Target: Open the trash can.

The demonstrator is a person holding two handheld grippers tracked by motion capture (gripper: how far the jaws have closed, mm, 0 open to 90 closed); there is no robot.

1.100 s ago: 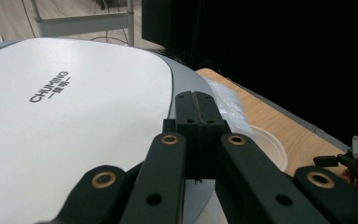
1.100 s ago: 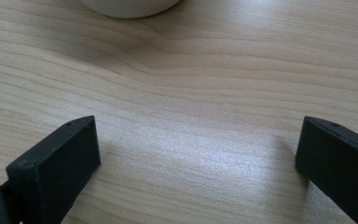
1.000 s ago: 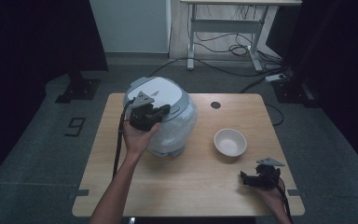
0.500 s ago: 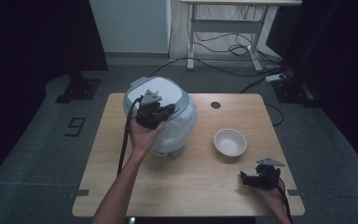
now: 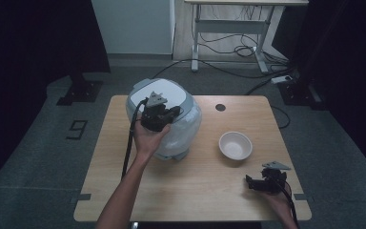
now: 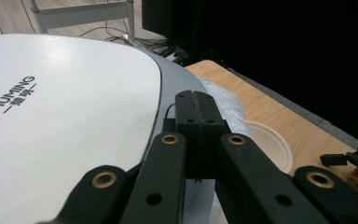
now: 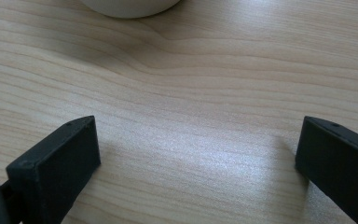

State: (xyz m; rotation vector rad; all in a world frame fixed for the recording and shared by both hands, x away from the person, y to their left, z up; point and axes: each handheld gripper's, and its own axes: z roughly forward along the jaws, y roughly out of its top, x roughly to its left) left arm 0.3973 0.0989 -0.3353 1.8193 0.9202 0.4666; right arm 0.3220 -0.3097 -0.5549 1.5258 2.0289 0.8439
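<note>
A white rice cooker (image 5: 171,131) with a grey-rimmed lid stands at the table's back left. In the left gripper view its lid (image 6: 60,116) reads CHUMING. My left gripper (image 5: 175,110) hovers over the lid's right front edge, and its jaws are shut together (image 6: 196,100) with nothing between them. A white bowl (image 5: 235,144) sits right of the cooker, and its rim (image 6: 272,144) lies beyond the shut jaws. My right gripper (image 5: 250,182) rests low at the table's front right, open (image 7: 198,144) over bare wood, with the bowl's base (image 7: 130,5) just ahead.
The wooden table (image 5: 195,191) has a dark round hole (image 5: 220,107) at its back edge. A desk frame and cables (image 5: 233,47) stand on the floor behind. Black curtains close off both sides.
My left gripper has shifted a little to the right over the cooker's lid. The right gripper and the bowl have stayed where they were.
</note>
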